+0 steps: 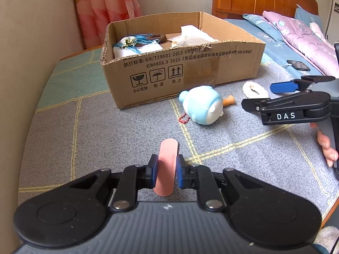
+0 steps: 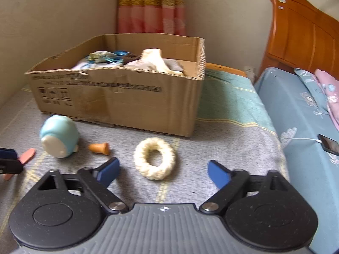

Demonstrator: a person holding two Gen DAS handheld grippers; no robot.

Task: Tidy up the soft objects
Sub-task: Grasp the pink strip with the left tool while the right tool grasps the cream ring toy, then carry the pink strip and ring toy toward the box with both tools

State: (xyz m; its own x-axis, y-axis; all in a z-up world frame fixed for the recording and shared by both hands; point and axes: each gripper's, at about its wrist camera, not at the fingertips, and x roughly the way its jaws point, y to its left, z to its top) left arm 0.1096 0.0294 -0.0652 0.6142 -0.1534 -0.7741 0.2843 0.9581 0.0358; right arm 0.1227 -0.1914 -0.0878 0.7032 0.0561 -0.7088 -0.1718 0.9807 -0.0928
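Note:
My left gripper (image 1: pixel 166 169) is shut on a flat pink oval pad (image 1: pixel 166 165), held above the grey quilt; the pad also shows in the right wrist view (image 2: pixel 26 154). My right gripper (image 2: pixel 163 170) is open and empty, just short of a cream fluffy ring (image 2: pixel 155 158), which also shows in the left wrist view (image 1: pixel 255 89). A blue and white plush toy (image 1: pixel 202 104) (image 2: pixel 59 136) lies in front of the cardboard box (image 1: pixel 190 67) (image 2: pixel 116 97). A small orange piece (image 2: pixel 99 148) lies beside the plush.
The box holds several cloth items and a brown ring (image 1: pixel 157 38). A phone on a cable (image 2: pixel 329 144) lies on the blue bed to the right. A wall runs along the left, a curtain (image 2: pixel 150 6) behind the box, a wooden headboard (image 2: pixel 303 33) at far right.

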